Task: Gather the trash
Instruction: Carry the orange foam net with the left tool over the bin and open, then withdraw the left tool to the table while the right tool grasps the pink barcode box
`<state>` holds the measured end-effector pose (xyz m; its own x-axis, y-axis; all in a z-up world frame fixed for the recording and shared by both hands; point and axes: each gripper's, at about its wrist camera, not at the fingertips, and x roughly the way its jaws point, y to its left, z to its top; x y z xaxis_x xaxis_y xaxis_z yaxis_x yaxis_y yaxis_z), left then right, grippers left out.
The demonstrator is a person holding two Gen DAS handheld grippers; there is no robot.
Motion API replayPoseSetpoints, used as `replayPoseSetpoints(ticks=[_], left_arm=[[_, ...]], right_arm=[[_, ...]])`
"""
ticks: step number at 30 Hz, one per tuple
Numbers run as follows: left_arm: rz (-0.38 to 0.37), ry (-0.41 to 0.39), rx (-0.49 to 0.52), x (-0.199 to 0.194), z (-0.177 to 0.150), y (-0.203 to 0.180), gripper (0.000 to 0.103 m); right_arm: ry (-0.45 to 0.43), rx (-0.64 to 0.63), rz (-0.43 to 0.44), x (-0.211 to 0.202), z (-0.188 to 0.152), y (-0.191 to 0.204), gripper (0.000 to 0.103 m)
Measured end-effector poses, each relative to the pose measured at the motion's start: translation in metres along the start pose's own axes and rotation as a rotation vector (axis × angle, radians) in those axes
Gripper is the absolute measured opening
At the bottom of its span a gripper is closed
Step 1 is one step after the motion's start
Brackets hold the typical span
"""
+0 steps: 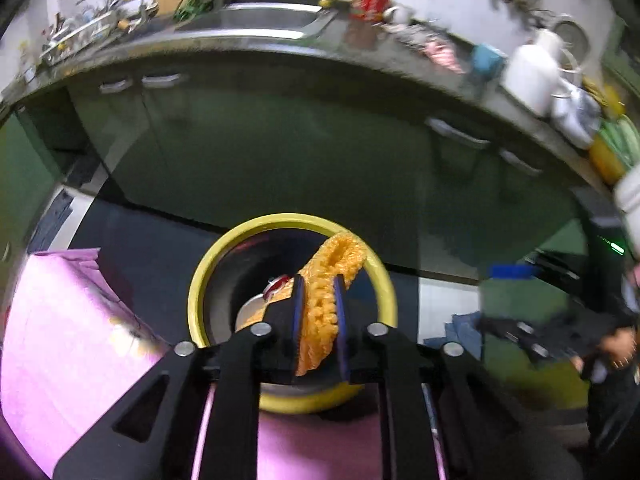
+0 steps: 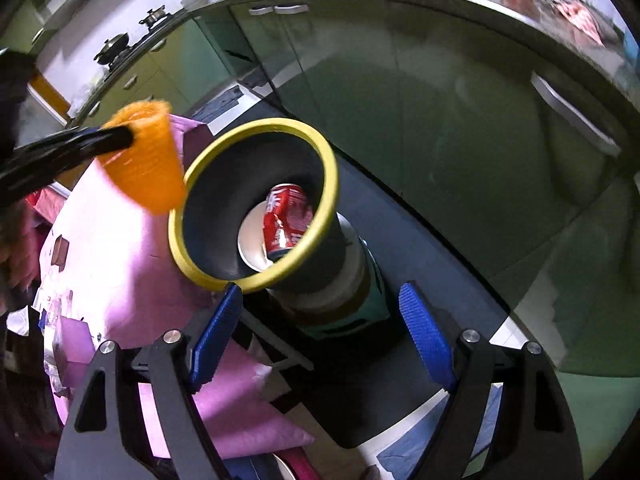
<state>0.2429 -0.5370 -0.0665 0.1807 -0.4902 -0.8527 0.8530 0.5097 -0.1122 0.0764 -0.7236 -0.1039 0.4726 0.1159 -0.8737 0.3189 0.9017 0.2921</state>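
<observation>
My left gripper (image 1: 318, 280) is shut on an orange foam net sleeve (image 1: 326, 300) and holds it over the yellow-rimmed black bin (image 1: 200, 280). In the right wrist view the sleeve (image 2: 144, 156) hangs from the left gripper's fingers (image 2: 114, 138) just left of the bin's rim (image 2: 332, 184). Inside the bin lie a red soda can (image 2: 288, 216) and a white disc (image 2: 250, 240). My right gripper (image 2: 320, 292) is open and empty, just in front of the bin.
A pink cloth-covered table (image 2: 120, 248) lies left of the bin. Green cabinets (image 1: 280, 140) under a cluttered steel counter with a sink (image 1: 260, 20) stand behind. A white jug (image 1: 532, 76) stands at the counter's right.
</observation>
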Motion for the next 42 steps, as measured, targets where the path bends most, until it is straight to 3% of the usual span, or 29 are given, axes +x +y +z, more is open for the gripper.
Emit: replayPoseSetpoints(ticks=[2,3,4,9,12,16,19,24,28,34,38,42], left_arm=[[0.020,0.024,-0.021,0.020,0.005,0.009,0.034],[0.016,0.040,-0.038,0.029,0.007,0.013,0.049],[0.020,0.052,-0.048,0.034,0.005,0.016,0.053],[0.021,0.041,-0.043,0.024,0.000,0.015,0.055],[0.005,0.004,-0.042,-0.011,-0.005,0.011,0.056],[0.031,-0.109,-0.046,-0.083,-0.030,0.009,0.068],[0.084,-0.193,-0.060,-0.141,-0.067,0.011,0.079],[0.187,-0.281,-0.156,-0.223,-0.153,0.029,0.088],[0.312,-0.320,-0.250,-0.266,-0.222,0.045,0.091],[0.451,-0.331,-0.415,-0.300,-0.315,0.060,0.095],[0.477,-0.322,-0.475,-0.306,-0.353,0.063,0.095],[0.458,-0.313,-0.532,-0.304,-0.377,0.069,0.096]], right_arm=[[0.005,0.005,0.005,0.002,-0.001,-0.004,0.080],[0.008,0.006,0.008,0.003,-0.001,-0.004,0.080],[0.011,0.007,0.010,0.004,-0.001,-0.005,0.080],[0.021,-0.009,0.012,0.004,0.000,0.003,0.080],[0.024,-0.034,0.014,0.002,0.002,0.019,0.080],[0.021,-0.099,0.019,-0.003,0.002,0.051,0.080],[0.022,-0.168,0.026,-0.007,-0.002,0.082,0.080],[0.029,-0.304,0.050,-0.012,-0.021,0.144,0.081],[0.054,-0.429,0.153,-0.013,-0.047,0.204,0.086],[0.116,-0.657,0.287,-0.002,-0.095,0.296,0.095],[0.114,-0.793,0.253,0.013,-0.122,0.344,0.098],[0.156,-0.828,0.245,0.036,-0.136,0.363,0.098]])
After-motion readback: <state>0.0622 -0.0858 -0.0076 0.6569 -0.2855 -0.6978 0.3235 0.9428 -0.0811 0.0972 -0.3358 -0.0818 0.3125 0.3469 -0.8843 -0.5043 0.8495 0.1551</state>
